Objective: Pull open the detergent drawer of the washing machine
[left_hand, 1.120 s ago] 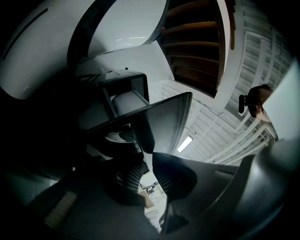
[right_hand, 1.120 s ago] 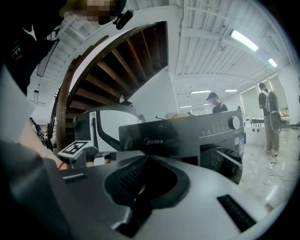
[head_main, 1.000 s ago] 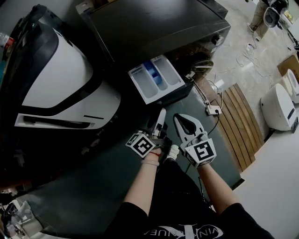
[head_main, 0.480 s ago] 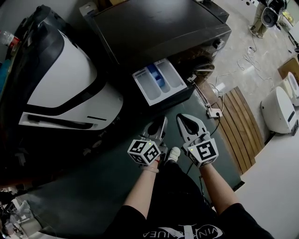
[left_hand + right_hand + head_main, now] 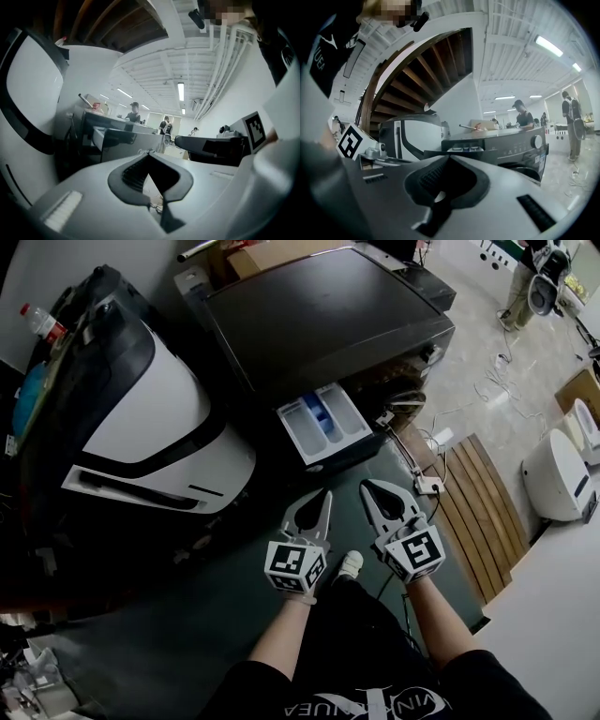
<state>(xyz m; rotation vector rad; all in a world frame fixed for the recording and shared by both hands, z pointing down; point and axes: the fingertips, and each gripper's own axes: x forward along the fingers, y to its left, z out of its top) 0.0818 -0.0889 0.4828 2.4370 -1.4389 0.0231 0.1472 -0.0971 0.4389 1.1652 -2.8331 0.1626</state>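
The dark grey washing machine stands ahead of me. Its white detergent drawer, with a blue compartment, sticks out of the front, pulled open. My left gripper hangs a short way in front of the drawer, shut and holding nothing. My right gripper is beside it, also shut and empty. Neither touches the drawer. In the left gripper view, the drawer juts out beyond the closed left gripper. In the right gripper view, the machine's control panel shows past the closed right gripper.
A large white and black machine stands at the left. A power strip with cables and a wooden slat pallet lie on the floor at the right, near a white device. A person stands far back.
Both grippers have risen and drawn back from the drawer. The left gripper has rolled so that its marker cube faces up, and its jaws have closed. The drawer stays open.
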